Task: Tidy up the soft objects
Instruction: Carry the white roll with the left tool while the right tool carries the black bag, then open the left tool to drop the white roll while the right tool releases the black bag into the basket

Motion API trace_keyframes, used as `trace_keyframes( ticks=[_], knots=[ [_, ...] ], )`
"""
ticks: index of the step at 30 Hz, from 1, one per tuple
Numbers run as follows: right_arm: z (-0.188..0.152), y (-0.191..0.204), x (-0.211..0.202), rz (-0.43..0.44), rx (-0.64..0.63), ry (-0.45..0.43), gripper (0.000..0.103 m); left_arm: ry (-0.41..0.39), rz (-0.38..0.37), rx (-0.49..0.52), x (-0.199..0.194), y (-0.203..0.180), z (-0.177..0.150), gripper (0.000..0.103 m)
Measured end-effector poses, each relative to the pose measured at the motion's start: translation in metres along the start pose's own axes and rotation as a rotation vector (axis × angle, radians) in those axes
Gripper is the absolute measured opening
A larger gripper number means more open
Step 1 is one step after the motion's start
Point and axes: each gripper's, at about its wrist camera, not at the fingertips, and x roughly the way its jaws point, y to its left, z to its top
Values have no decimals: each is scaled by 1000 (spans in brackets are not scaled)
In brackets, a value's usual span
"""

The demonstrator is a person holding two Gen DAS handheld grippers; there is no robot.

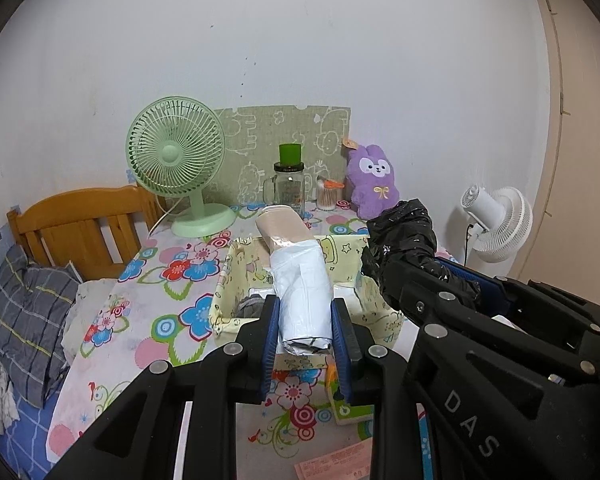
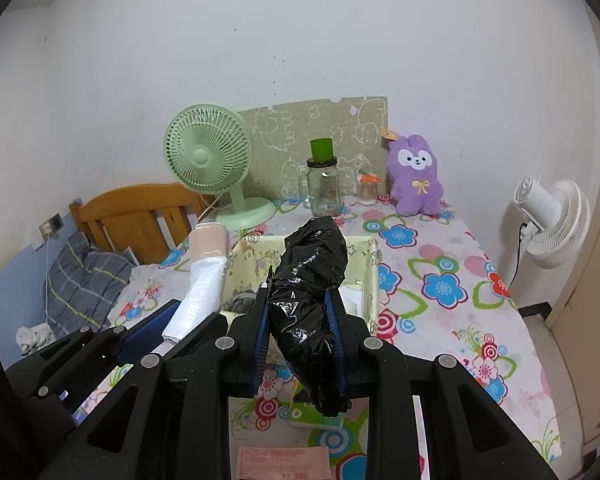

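Rolls of thin plastic bags, light and squashy: left gripper clenches the white roll mid-length, right gripper the black roll, both above the fabric bin.

left gripper clamped on white roll | yellow fabric bin beyond jaws | right gripper's black bag bundle right of jaws

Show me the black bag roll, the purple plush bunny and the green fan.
black bag roll [image 2: 306, 296], right wrist view, its middle.
purple plush bunny [image 2: 416, 184], right wrist view, chest.
green fan [image 1: 176, 148], left wrist view, grille.
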Motion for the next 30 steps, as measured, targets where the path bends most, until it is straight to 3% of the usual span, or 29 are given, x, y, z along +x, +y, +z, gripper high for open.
trace_keyframes(
  ticks=[30],
  knots=[
    [30, -8, 69, 16, 12, 42, 29, 46, 32, -8, 65, 14, 29, 25]
  ],
)
